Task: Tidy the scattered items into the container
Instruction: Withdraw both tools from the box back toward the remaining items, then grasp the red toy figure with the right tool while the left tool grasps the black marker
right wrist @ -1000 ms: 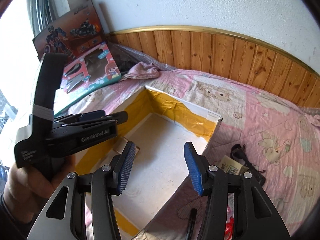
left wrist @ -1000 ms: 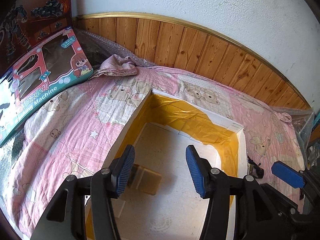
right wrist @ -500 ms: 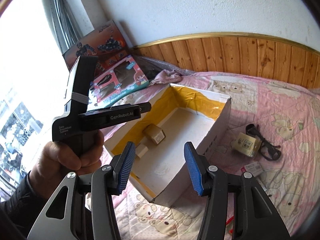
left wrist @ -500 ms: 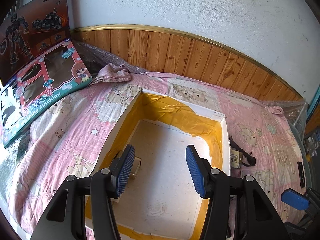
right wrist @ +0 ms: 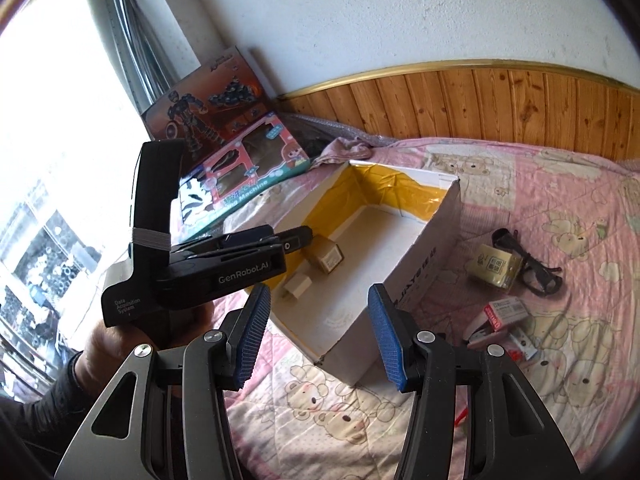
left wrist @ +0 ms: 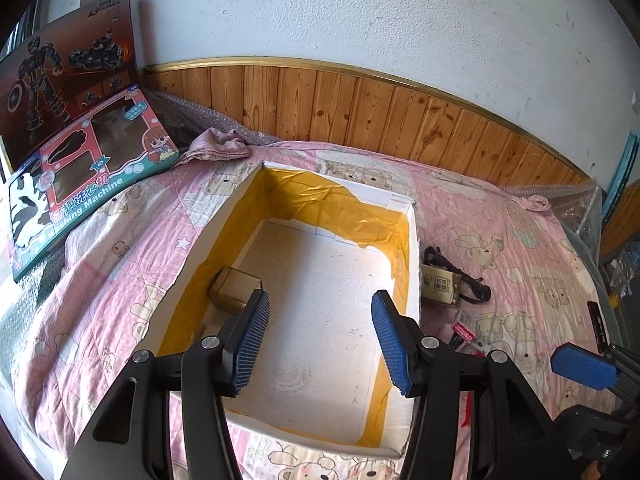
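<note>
Right now a white cardboard box [left wrist: 394, 200] with yellow tape lining its inner walls sits open on a pink bedspread [left wrist: 120, 240] printed with little bears. Inside the box, against the wall nearest the window, lie a small brown carton [right wrist: 327, 255] and a smaller pale carton [right wrist: 298, 285], the pale one closer to the box's near end; the left wrist view shows only the brown one clearly [left wrist: 236, 286].

The left gripper [left wrist: 320, 340] hangs above the near end of the box, its blue-padded jaws spread wide with nothing between them. From the other side it shows as a black handle [right wrist: 192, 264] held in a hand [right wrist: 116, 340], reaching over the box's window-side wall. The right gripper [right wrist: 316, 334] hovers over the near corner of the box, jaws likewise spread and empty; one blue pad of it [left wrist: 582, 364] peeks in beyond the box's outer side.

Outside the box, on the side away from the window, the loose items lie on the bedspread: a pale yellow packet [right wrist: 496, 266] just beside the box, a black pair of glasses [right wrist: 532, 268] touching the packet, and nearer the grippers a red-and-white pack [right wrist: 504, 310] with a few small bits around it that I cannot make out.

Beyond the box's far window-side corner, a pink toy washing-machine box [left wrist: 80, 184] leans against a dark robot toy box [left wrist: 68, 60], with a crumpled pink cloth [left wrist: 218, 146] beside them below the wood panelling [left wrist: 360, 116].
</note>
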Demonstrator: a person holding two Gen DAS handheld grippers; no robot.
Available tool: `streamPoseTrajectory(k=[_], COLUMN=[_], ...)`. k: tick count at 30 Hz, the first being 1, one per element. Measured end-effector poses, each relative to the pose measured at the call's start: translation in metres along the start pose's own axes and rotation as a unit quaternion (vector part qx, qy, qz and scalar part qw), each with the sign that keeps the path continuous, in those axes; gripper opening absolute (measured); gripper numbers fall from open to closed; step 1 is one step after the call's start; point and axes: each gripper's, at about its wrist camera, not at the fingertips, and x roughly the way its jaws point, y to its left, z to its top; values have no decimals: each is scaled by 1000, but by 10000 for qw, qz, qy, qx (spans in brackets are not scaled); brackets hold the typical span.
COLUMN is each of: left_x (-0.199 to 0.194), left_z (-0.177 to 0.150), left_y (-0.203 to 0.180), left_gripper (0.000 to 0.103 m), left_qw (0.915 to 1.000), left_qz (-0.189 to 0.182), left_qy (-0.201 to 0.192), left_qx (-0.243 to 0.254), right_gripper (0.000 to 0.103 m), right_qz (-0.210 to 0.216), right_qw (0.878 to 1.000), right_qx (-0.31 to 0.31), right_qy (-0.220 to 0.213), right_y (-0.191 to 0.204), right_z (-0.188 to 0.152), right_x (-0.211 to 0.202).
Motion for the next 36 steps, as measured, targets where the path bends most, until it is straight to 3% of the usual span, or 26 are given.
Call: streamPoseTrajectory(k=[6,10,13,15,19,24,29,36], left_x=[-8,-12,-12,-9,4,27,55,99], left_z=[-24,-40,-53,-63,-85,-106,-110,-118], left_y=[-29,-50,-68,-81,-107,-135,-139,-134], left_gripper=[55,55,55,55,55,54,54,54], left_qw=[9991,9967,9934,9909,9853,9803,9828,9828], left_qz=[-240,-535,-755,-884,-1045,-962,-746,-417], left_qy=[45,80,180,302,634,926,1132,1427], left_qx=[347,611,843,970,1192,1453,1255,1095], right_gripper=[54,54,50,40,38,39,39,39], right_qz=[-178,-600,-1077,-1345,-1620,-1667,-1427,-1803], right_qw=[9996,9971,9911,9854,9749,9678,9614,9544], right_qx=[190,407,635,792,1027,1253,1856,1512], right_qy=[77,210,456,683,1128,1412,1449,1837], right_y=[-25,-54,-81,-99,-130,-152,-175,-184], right_z=[-18,-32,-45,-56,-78,-94,-95,-99], right_x=[-13,-22,-22,-18,-3,19,43,87])
